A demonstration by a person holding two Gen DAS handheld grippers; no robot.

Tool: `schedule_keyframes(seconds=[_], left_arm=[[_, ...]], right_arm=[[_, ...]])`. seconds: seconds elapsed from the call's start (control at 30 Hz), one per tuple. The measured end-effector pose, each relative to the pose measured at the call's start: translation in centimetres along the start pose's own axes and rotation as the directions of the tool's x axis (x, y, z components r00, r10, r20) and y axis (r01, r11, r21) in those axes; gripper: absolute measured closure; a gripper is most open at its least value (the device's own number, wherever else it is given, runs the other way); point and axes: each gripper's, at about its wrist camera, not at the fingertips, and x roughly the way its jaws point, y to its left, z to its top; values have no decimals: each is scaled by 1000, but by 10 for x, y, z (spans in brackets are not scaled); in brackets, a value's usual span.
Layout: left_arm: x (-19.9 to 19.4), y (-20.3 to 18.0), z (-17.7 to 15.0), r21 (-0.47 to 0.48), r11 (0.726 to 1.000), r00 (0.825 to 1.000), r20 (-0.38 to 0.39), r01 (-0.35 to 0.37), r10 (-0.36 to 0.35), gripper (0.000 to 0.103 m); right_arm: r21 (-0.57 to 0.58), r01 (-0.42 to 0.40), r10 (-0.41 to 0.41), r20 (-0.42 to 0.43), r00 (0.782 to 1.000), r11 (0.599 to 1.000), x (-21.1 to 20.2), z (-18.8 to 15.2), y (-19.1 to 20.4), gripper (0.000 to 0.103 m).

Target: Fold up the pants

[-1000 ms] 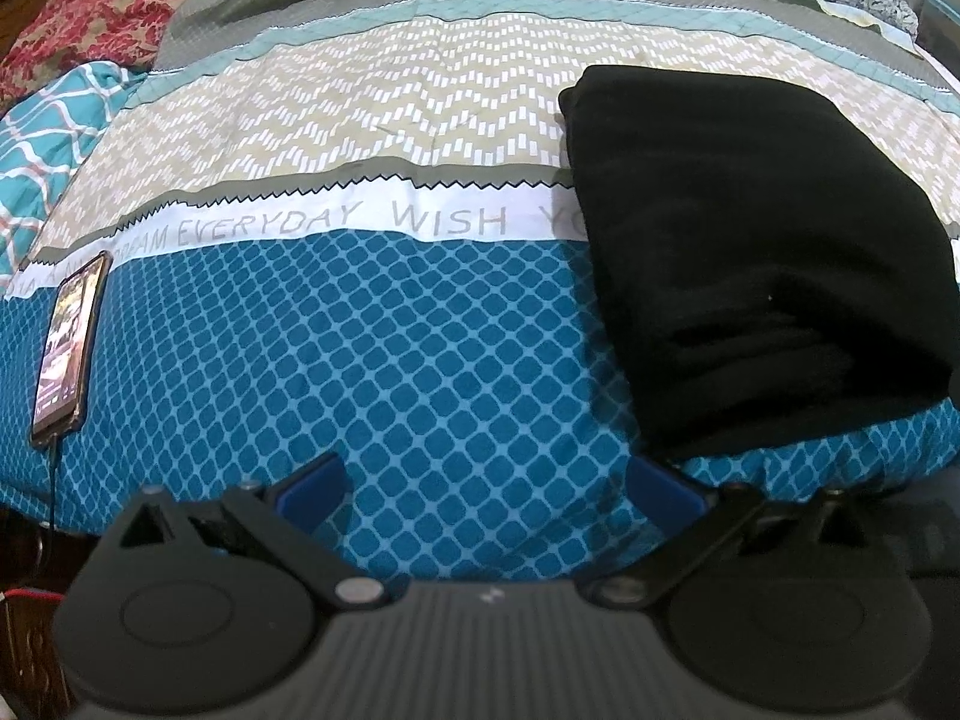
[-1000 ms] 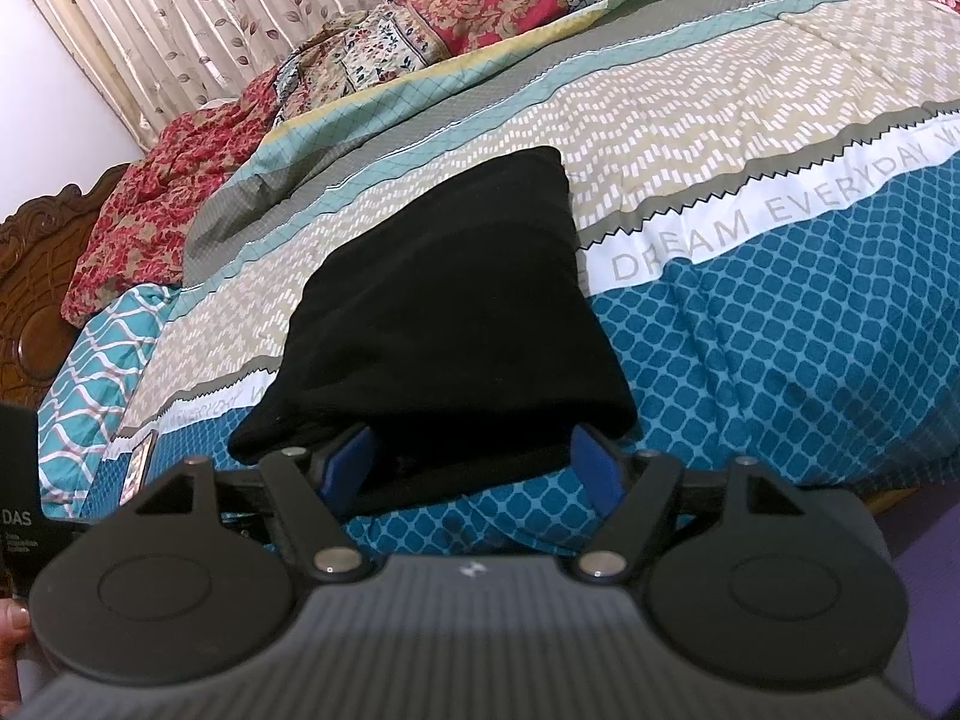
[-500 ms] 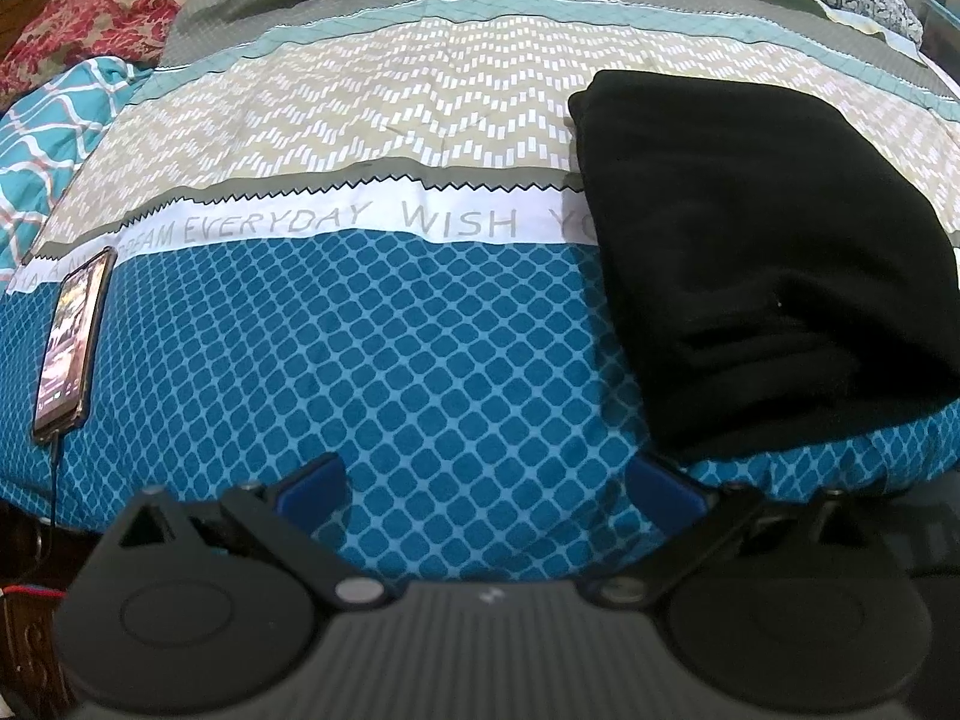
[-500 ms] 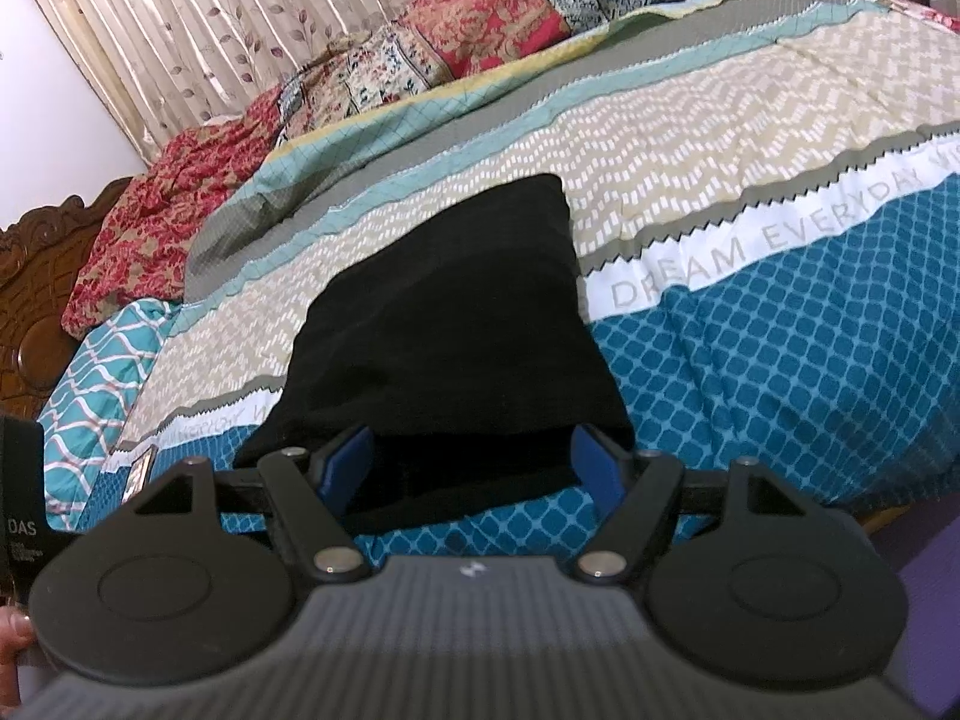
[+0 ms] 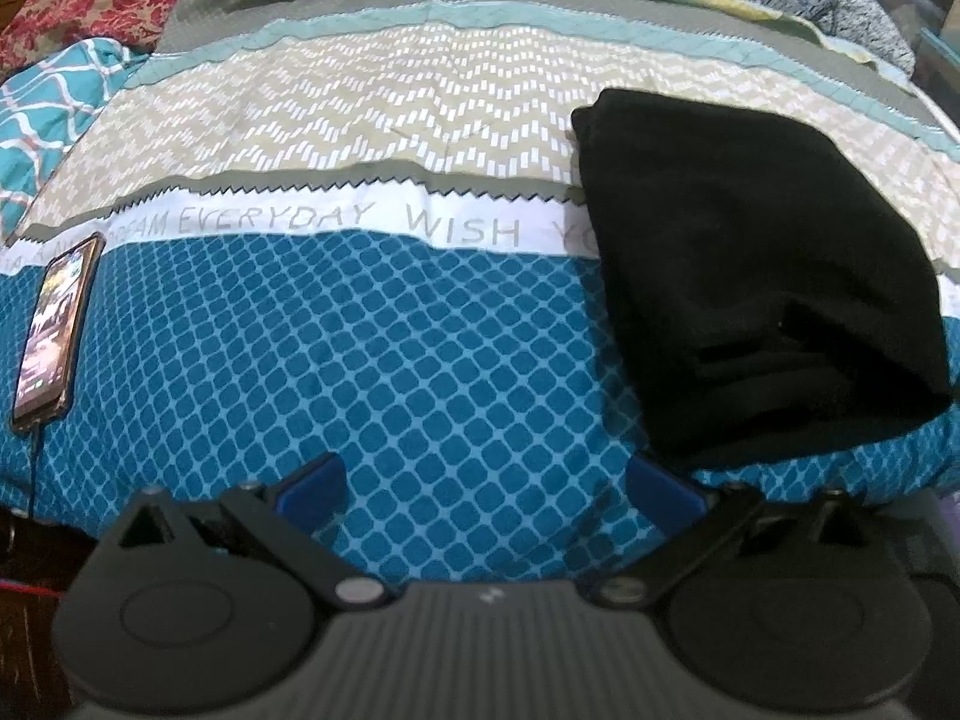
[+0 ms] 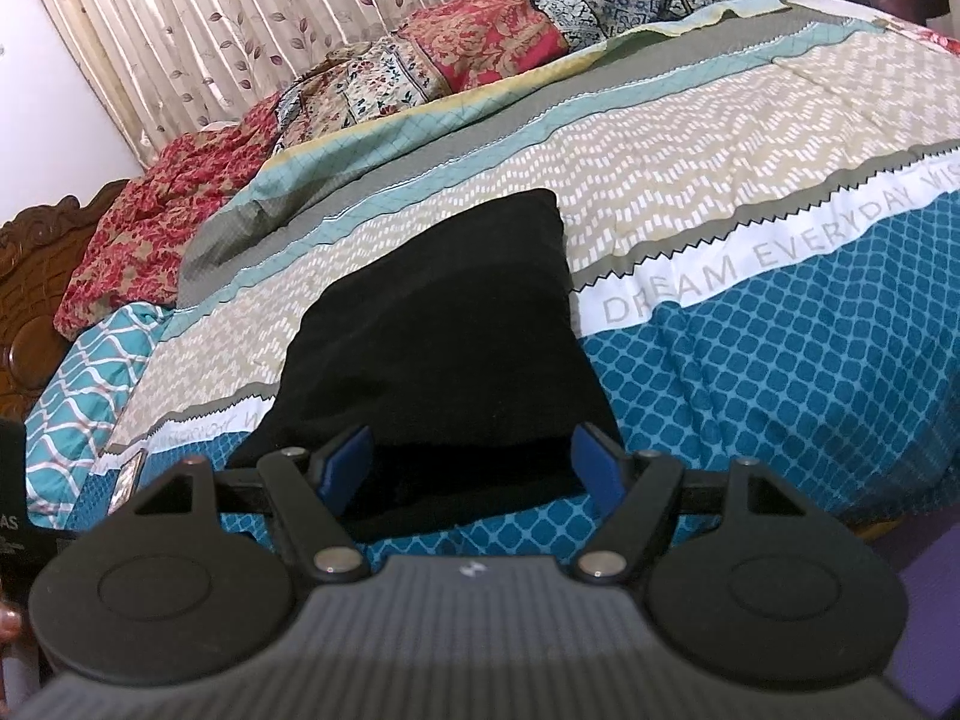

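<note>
— On the bed, what lies where?

— Folded black fabric pants (image 6: 444,336) rest as a thick rectangular bundle on a quilted bedspread (image 5: 384,360) with teal diamond, white lettered and beige zigzag bands. The bundle crosses the white lettered band, its stacked layers facing the near edge of the bed.

— And the tongs?

— The right tongs (image 6: 471,471), black with blue pads, stand spread wide just in front of the bundle's near edge; I see no pad pressing on the fabric. The left tongs (image 5: 486,489) are also spread apart, with only teal bedspread between them — the pants lie off to their right.

— Anything else?

— A smartphone with a lit screen (image 5: 51,330) lies at the bed's far left edge, cable attached. Red floral pillows (image 6: 486,42) sit before a leaf-print curtain (image 6: 198,18).
</note>
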Motion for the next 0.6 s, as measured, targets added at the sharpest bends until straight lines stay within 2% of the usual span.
schedule_keyframes(seconds=[0.1, 0.3, 0.37, 0.47, 0.6], left_arm=[[-8, 5, 4, -6, 1000, 999, 47, 15, -14, 0], [-13, 28, 26, -77, 990, 990, 88, 120, -113, 0], [-11, 35, 35, -107, 977, 980, 89, 185, -175, 0], [-2, 37, 50, -140, 947, 957, 65, 288, -281, 0], [17, 24, 63, -148, 927, 938, 35, 346, -345, 0]], right_arm=[[-16, 3, -3, 10, 1000, 1000, -1, 1, 2, 28], [-11, 13, -13, 53, 999, 1000, -5, 7, -5, 25], [-4, 21, -20, 64, 998, 1000, -6, 11, -10, 24], [26, 23, -25, 77, 997, 999, -6, 17, -19, 22], [35, 9, -11, 56, 998, 999, -1, 25, -32, 20]])
